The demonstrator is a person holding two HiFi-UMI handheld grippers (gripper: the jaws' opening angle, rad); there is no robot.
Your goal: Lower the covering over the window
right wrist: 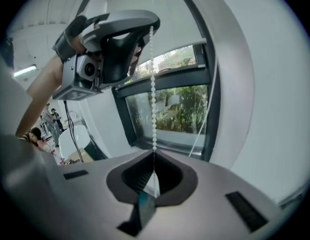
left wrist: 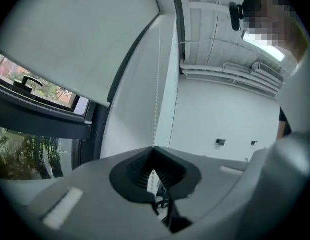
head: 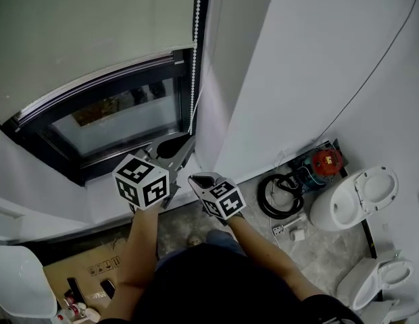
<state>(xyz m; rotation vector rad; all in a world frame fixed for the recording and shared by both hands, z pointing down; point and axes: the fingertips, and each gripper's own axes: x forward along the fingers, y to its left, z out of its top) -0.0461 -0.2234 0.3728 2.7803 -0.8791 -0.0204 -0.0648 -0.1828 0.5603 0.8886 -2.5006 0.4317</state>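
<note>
A pale roller blind (head: 88, 32) covers the upper part of the dark-framed window (head: 118, 120); glass shows below its bottom bar. A white bead chain (head: 194, 66) hangs along the window's right side. My left gripper (head: 189, 137) is shut on the chain, which rises from its tips (left wrist: 154, 148) beside the blind (left wrist: 80, 39). Just below it, my right gripper (head: 195, 179) is shut on the same chain (right wrist: 153, 94), pinched at its tips (right wrist: 154, 153). In the right gripper view the left gripper (right wrist: 151, 28) shows above, with the chain taut between the two.
A white wall (head: 317, 59) stands right of the window. On the floor to the right are two toilets (head: 355, 198) (head: 385, 275), a coil of black hose (head: 280, 194) and a red and blue device (head: 321, 162). A cardboard box (head: 88, 272) lies lower left.
</note>
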